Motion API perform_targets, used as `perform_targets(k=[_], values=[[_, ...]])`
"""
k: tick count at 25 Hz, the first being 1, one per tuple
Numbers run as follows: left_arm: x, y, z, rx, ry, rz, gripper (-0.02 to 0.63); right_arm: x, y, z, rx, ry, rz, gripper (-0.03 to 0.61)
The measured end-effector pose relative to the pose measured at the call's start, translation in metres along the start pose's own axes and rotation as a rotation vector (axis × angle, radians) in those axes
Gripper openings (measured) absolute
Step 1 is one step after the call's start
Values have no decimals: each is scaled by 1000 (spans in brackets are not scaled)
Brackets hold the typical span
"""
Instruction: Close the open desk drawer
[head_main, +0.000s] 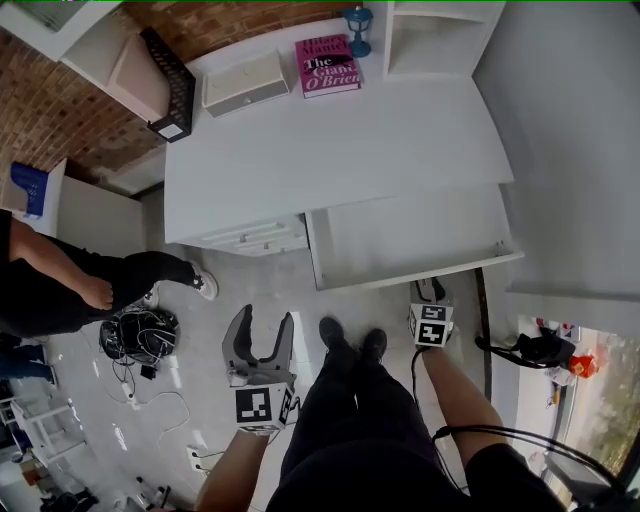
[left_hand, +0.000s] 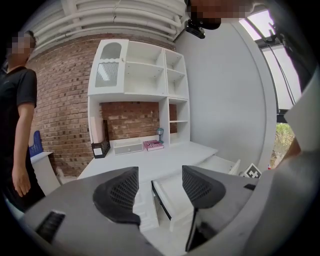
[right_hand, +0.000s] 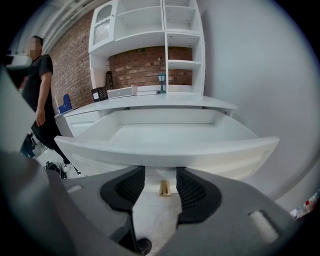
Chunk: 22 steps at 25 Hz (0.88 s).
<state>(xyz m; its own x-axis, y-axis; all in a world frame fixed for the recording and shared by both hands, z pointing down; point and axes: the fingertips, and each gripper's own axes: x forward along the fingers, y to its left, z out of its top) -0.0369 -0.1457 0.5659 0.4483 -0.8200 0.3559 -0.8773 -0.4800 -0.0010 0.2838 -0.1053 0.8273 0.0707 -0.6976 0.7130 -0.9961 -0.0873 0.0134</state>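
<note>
The white desk (head_main: 330, 140) has one wide drawer (head_main: 415, 272) pulled far out at its right side; the drawer looks empty. My right gripper (head_main: 430, 292) is at the middle of the drawer front (right_hand: 165, 152). Its jaws stand open on either side of a small gold knob (right_hand: 164, 187) under the front's lower edge, with gaps on both sides. My left gripper (head_main: 266, 318) hangs open over the floor, left of the drawer, with nothing between its fingers. From the left gripper view the drawer (left_hand: 172, 200) shows beyond the left gripper (left_hand: 160, 187).
On the desk's back stand a pink book (head_main: 327, 64), a white box (head_main: 246, 82), a black file holder (head_main: 165, 80) and a blue lantern (head_main: 358, 28). Closed small drawers (head_main: 255, 238) sit left of the open one. A person (head_main: 60, 280) and tangled cables (head_main: 140, 335) are at left. A grey wall (head_main: 570, 150) runs along the right.
</note>
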Motion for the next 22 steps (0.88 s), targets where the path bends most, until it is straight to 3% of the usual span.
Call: perform_targets(k=[13, 22], values=[[53, 32, -10, -3, 12, -99, 268, 36, 1, 39, 13, -1, -5, 198], [85, 43, -8, -34, 35, 11, 268, 70, -1, 74, 4, -38, 17, 198]])
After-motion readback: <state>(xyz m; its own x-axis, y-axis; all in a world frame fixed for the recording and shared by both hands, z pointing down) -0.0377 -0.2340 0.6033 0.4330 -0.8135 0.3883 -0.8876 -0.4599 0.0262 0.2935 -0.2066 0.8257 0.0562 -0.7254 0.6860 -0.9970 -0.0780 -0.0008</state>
